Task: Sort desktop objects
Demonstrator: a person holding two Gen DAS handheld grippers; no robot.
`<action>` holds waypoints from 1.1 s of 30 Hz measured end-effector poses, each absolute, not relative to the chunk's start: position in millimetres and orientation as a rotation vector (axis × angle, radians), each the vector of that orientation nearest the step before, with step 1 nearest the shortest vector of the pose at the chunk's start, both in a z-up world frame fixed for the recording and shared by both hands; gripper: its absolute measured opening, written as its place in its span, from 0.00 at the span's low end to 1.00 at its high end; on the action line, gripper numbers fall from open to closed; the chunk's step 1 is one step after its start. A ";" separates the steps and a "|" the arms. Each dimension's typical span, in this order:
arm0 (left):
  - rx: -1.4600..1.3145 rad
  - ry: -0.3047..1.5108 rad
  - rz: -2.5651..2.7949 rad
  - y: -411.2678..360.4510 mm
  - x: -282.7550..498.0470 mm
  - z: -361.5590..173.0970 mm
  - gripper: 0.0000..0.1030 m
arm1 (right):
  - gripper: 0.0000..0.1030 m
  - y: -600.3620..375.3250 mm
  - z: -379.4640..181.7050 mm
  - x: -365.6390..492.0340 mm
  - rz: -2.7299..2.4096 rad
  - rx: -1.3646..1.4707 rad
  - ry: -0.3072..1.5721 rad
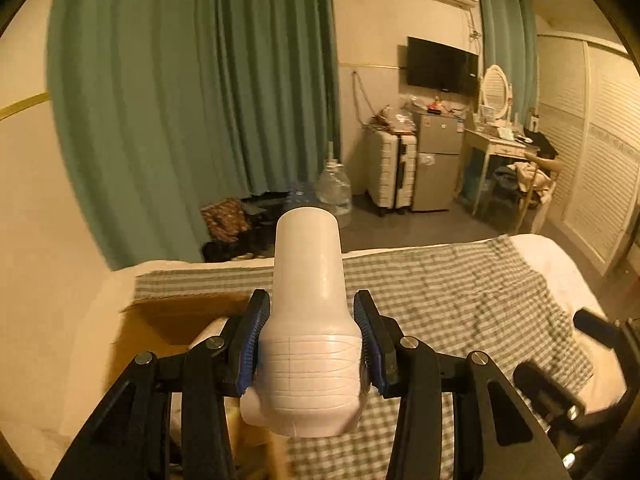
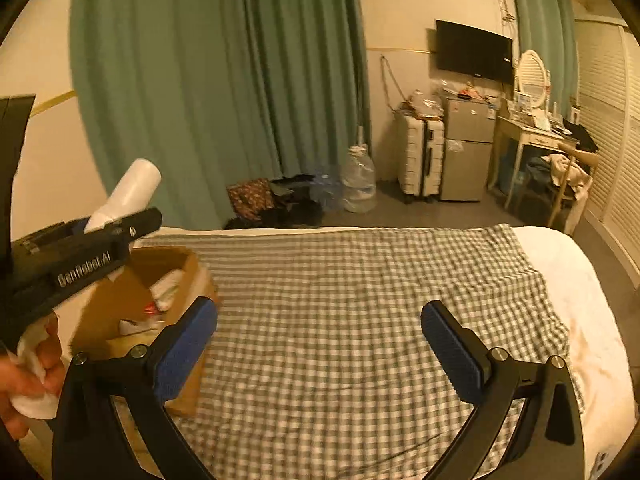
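My left gripper is shut on a white plastic bottle, its blue pads pressing the bottle's ribbed lower part; the bottle points away from me, above the bed. In the right wrist view the same bottle sticks up from the left gripper over an open cardboard box at the bed's left edge, with white items and something red inside. My right gripper is open and holds nothing, hovering over the green checked cloth. A hand holds the left tool at the lower left.
The checked cloth covers a white bed. Beyond it are green curtains, a large water jug, a white suitcase, a small fridge, a dressing table and a wall TV.
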State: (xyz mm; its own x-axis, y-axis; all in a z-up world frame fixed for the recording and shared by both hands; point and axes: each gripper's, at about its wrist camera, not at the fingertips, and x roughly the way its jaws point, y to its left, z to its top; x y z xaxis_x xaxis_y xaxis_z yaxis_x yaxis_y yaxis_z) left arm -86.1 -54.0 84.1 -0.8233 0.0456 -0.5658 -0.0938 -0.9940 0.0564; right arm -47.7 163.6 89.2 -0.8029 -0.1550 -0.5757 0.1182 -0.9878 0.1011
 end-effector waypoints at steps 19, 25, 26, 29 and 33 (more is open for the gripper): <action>-1.060 0.015 2.960 -169.4 -55.5 -6.8 0.87 | 0.99 29.7 12.4 -44.0 -2.761 1.059 0.016; -1.043 0.179 3.048 -159.4 -45.0 -8.2 1.00 | 1.00 44.6 27.1 -44.3 -2.815 1.050 0.000; -1.058 0.181 3.048 -157.6 -47.6 -7.8 1.00 | 1.00 46.9 28.9 -43.6 -2.821 1.047 -0.004; -1.049 0.134 3.006 -155.4 -44.9 -6.7 1.00 | 1.00 50.8 34.6 -40.8 -2.842 1.042 0.010; -1.082 0.130 3.002 -151.3 -48.2 -5.2 1.00 | 1.00 49.1 37.9 -39.6 -2.845 1.041 0.052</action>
State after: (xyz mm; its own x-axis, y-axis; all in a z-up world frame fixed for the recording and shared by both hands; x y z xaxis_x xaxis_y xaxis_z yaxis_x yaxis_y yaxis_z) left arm -48.2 -151.3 -5.2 -0.7692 -0.0766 -0.6344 0.0215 -0.9953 0.0941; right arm -39.6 49.1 37.9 -0.7585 -0.0925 -0.6451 0.1162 -0.9932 0.0058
